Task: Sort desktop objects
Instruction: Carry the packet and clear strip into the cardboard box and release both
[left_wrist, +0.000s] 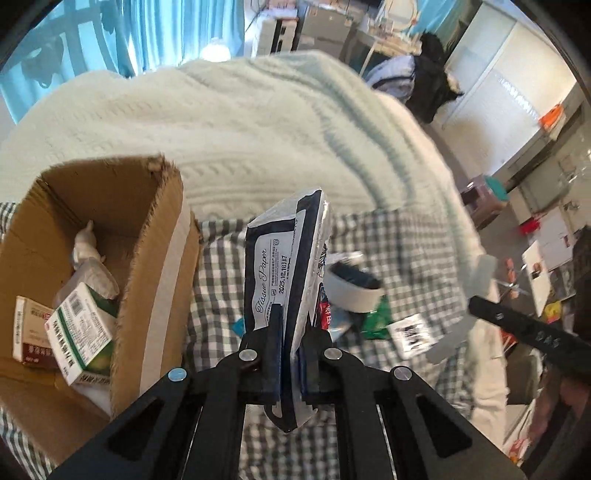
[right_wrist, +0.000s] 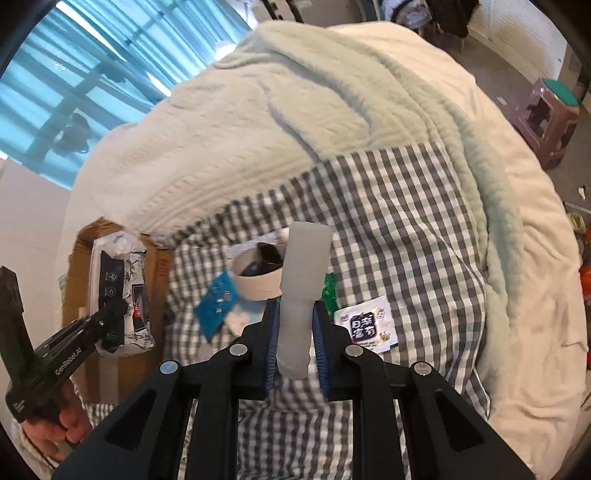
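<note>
The left claw (left_wrist: 291, 325) was pinching a tissue pack (left_wrist: 284, 258), which stood on edge in the middle of the left wrist frame. The pack was a flat white plastic wrapper with dark navy borders, the words "Tissue Paper" in script and a printed date on its side. At the left of that frame sat an open cardboard box (left_wrist: 155, 266) holding a green-and-white carton (left_wrist: 83, 328), a second small carton (left_wrist: 31, 332) and a crumpled white bag (left_wrist: 88, 258).

The right claw (right_wrist: 294, 325) was clamped on the narrow neck of a translucent white bottle (right_wrist: 303, 273), its wider body pointing up the middle of the right wrist frame. The blue pads (right_wrist: 271, 343) pressed it from both sides.

Lower in that frame, on the checked sheet (right_wrist: 406, 229) of the bed, lay a tape roll (right_wrist: 255, 284), a blue packet (right_wrist: 216, 306), a green wrapper (right_wrist: 328, 291) and a white sachet (right_wrist: 365, 325) with dark lettering. A pale green blanket (right_wrist: 295, 122) filled the upper part.
</note>
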